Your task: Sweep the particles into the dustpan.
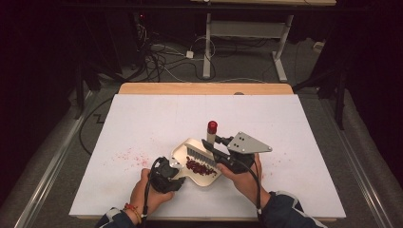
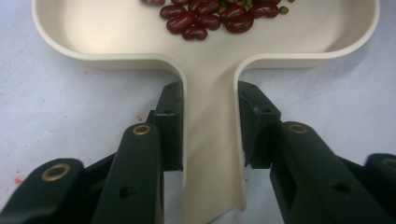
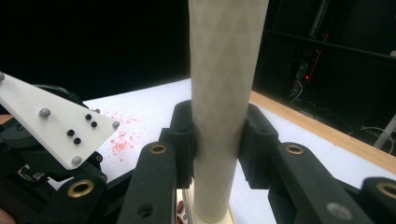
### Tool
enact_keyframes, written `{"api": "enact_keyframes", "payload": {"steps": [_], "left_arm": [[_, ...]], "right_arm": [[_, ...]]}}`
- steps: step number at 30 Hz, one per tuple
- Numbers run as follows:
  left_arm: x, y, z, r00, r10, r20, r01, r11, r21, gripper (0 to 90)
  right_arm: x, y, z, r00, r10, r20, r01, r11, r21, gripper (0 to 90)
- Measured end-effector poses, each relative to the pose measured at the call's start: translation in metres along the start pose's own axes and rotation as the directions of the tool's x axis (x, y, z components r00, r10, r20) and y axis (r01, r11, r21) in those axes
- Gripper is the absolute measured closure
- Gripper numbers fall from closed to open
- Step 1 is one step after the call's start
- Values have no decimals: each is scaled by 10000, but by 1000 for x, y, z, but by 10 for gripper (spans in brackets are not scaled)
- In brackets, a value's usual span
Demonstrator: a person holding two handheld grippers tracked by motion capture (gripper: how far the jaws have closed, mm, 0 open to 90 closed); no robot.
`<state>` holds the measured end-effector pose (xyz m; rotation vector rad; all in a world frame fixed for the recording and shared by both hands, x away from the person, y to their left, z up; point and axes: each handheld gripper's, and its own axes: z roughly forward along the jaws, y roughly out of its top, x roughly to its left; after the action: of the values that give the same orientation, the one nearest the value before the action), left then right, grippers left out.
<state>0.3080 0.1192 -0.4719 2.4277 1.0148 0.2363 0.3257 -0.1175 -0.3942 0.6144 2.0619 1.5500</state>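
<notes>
High view: a person sits at a white table (image 1: 142,185) with a two-jaw gripper in each hand. The left gripper (image 1: 172,167) has its jaws closed on the handle of a cream dustpan (image 1: 183,153) that lies flat on the table in front of the person. In the left gripper view the two black jaws press the dustpan's narrow handle (image 2: 212,154) from both sides. A heap of red kidney beans (image 2: 205,16), with a few small green beans among them, sits inside the pan.

The right gripper (image 1: 215,148) holds a small hand brush (image 1: 201,154) by its pale handle, which ends in a red cap (image 1: 212,126). In the right gripper view its jaws clamp the cream brush handle (image 3: 219,116) firmly. The bristles rest in the pan just beside the beans.

Judging by this, most of the sweeping looks done: the bulk of the beans is already gathered in the dustpan. Red specks (image 1: 127,156) are scattered on the table to the left of the pan, well apart from it; whether they are stains or crumbs cannot be told. Clearing those, then emptying the pan, seems to remain.
</notes>
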Motion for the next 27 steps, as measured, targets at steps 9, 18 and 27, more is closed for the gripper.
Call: {"api": "enact_keyframes", "payload": {"steps": [9,18,27], "left_arm": [[2,-4,-1,9999,86,71,-86,9999,-81,637],[1,-6,-1,10000,87,17,-86,9998,-181,636],[2,-7,-1,10000,-6,34,7,9997,-263,636]], "right_arm": [[-24,1,-12,9990,-134,428,138,9999,-82,701],[-48,-14,-7,9915,-334,1260,268,9982,535,701],[-35,-16,-1,9992,-253,301,232,9974,681,701]]}}
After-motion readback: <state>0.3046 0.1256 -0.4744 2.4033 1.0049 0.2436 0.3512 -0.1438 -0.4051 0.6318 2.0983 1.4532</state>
